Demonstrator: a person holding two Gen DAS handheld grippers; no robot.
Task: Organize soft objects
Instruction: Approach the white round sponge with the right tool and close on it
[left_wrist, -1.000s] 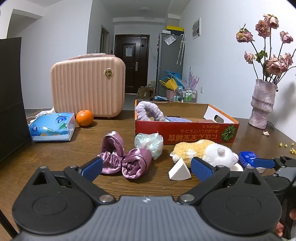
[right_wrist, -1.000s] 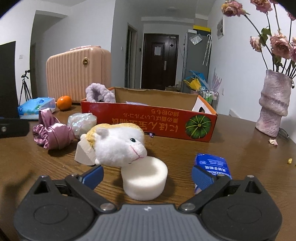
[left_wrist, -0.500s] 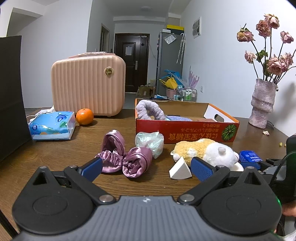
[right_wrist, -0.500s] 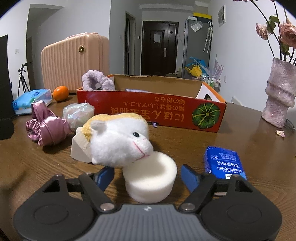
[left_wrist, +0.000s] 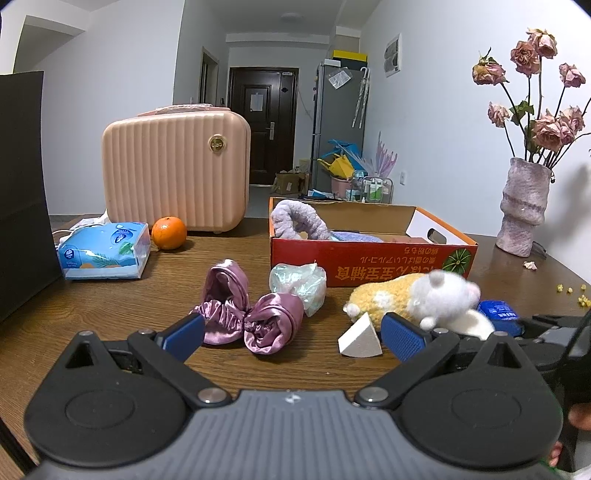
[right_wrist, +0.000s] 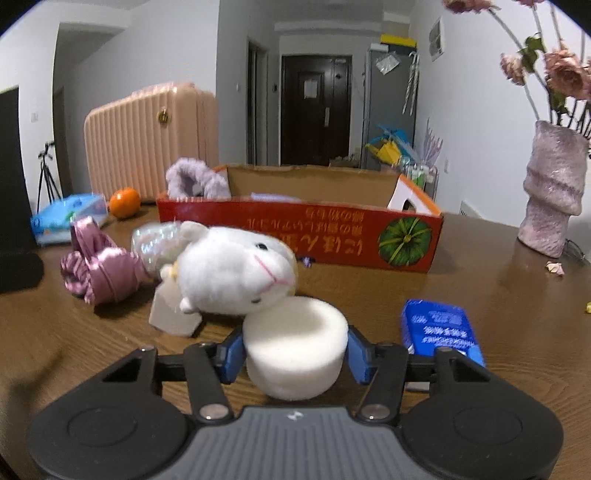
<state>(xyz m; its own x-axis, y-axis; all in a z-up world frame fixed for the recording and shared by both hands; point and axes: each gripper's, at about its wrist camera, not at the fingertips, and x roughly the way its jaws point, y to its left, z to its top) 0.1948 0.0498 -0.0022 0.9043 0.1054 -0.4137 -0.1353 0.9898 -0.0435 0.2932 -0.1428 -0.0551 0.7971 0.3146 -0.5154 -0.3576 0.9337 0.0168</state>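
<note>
Two soft items already lie in the red cardboard box (right_wrist: 295, 236): a lilac fuzzy headband (right_wrist: 194, 182) and a folded cloth. At six o'clock, the right gripper (right_wrist: 295, 354) pinches a round white sponge (right_wrist: 295, 352). Plush hamster (right_wrist: 232, 271), wedge sponge (left_wrist: 360, 338), satin bonnet (left_wrist: 245, 317) remain out. The left gripper (left_wrist: 293, 334) hovers spread, empty.

Soft indoor light, fisheye-bent edges, plush toy (right_wrist: 236, 269) motion-blurred.
</note>
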